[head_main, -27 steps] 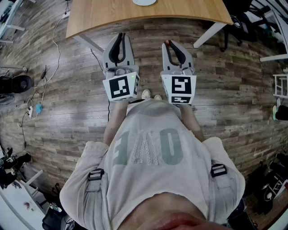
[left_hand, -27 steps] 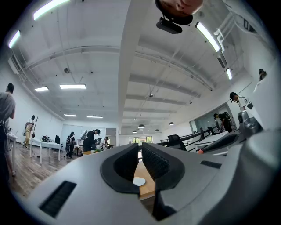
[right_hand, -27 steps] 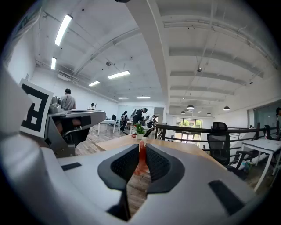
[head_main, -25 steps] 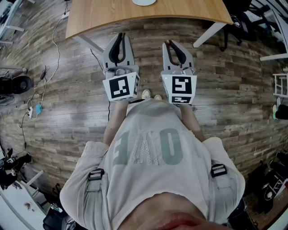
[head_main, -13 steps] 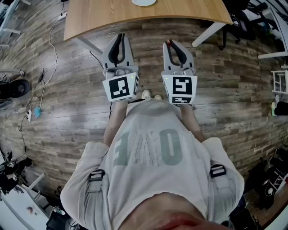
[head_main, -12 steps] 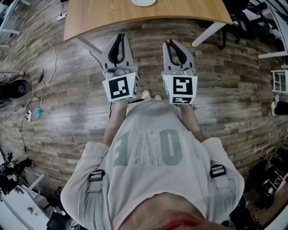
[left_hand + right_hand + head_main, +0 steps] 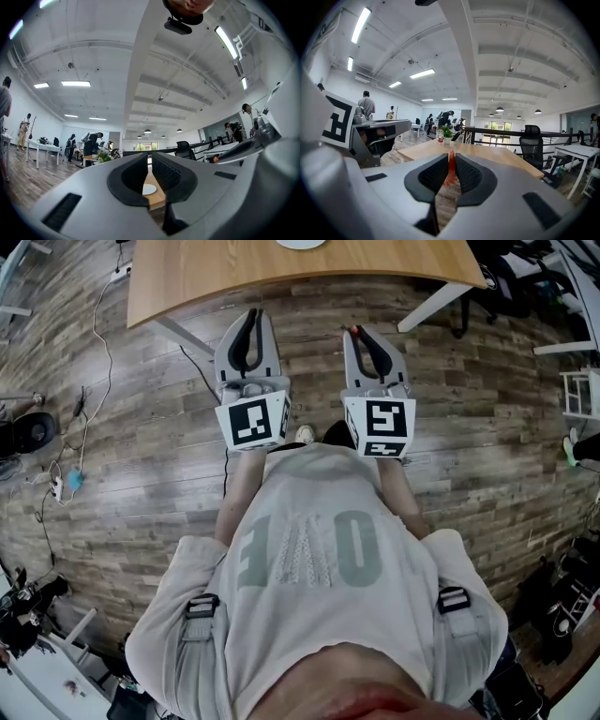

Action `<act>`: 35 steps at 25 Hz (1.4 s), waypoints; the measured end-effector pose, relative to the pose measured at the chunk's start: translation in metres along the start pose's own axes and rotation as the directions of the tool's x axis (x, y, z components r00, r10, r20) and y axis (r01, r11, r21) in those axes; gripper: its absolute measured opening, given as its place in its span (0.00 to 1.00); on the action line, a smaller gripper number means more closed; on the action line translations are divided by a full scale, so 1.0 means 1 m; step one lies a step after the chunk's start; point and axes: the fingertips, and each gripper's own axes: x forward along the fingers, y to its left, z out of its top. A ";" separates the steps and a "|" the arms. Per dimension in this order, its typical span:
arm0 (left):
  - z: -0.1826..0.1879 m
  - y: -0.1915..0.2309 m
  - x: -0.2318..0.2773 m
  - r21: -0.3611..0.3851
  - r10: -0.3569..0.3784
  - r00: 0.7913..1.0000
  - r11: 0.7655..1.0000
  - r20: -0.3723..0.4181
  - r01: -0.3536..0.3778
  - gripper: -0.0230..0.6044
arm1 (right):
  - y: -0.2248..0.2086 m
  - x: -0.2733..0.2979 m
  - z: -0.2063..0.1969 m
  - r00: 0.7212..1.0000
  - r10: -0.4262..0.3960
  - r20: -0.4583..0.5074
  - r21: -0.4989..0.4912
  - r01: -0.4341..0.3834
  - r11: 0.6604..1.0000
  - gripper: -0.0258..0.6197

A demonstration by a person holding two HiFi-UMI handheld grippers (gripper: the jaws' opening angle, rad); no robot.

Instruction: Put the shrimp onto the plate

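In the head view both grippers are held out over the wooden floor, short of the wooden table (image 7: 225,273). A white plate (image 7: 300,244) lies on the table at the view's top edge. My right gripper (image 7: 355,332) is shut on the red-orange shrimp (image 7: 352,330), which stands upright between the pads in the right gripper view, shrimp (image 7: 451,174), gripper (image 7: 452,157). My left gripper (image 7: 250,315) is shut with nothing in it. Through its narrow slit in the left gripper view (image 7: 150,157) I see the plate (image 7: 149,189) on the table.
The table's white legs (image 7: 429,304) slant down to the floor. Cables and a power strip (image 7: 66,479) lie at the left, and chairs and bags (image 7: 562,606) crowd the right. Other desks, a black office chair (image 7: 533,140) and people stand far off.
The table edge has drifted slightly nearer and left in the head view, and the person's feet have shifted. Both grippers keep the same pose and grip.
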 end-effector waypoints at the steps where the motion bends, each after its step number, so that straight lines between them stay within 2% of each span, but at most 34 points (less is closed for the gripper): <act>1: -0.002 0.001 0.000 -0.001 -0.002 1.000 1.000 -0.005 0.002 0.09 | 0.001 0.000 -0.002 1.000 -0.001 -0.010 0.003 0.001 1.000 0.13; 7: -0.006 0.012 0.012 -0.001 0.012 1.000 1.000 -0.018 -0.012 0.09 | -0.005 0.008 -0.006 0.999 -0.011 -0.031 0.003 0.011 1.000 0.13; 13: -0.025 0.012 0.040 -0.001 0.003 0.999 1.000 -0.033 -0.003 0.09 | -0.023 0.036 -0.002 1.000 -0.012 -0.013 0.025 0.012 1.000 0.13; 22: -0.035 0.034 0.132 0.026 0.069 0.997 0.997 -0.030 -0.068 0.09 | -0.073 0.119 0.012 1.000 0.018 0.016 0.021 -0.018 1.000 0.13; 28: -0.043 0.032 0.191 0.032 0.095 0.995 0.995 -0.042 -0.094 0.09 | -0.109 0.177 0.024 0.997 0.070 0.023 0.009 -0.070 0.998 0.13; 35: -0.054 0.043 0.247 0.046 0.132 0.990 0.991 -0.054 -0.129 0.09 | -0.130 0.237 0.027 0.991 0.134 0.025 0.019 -0.135 0.991 0.13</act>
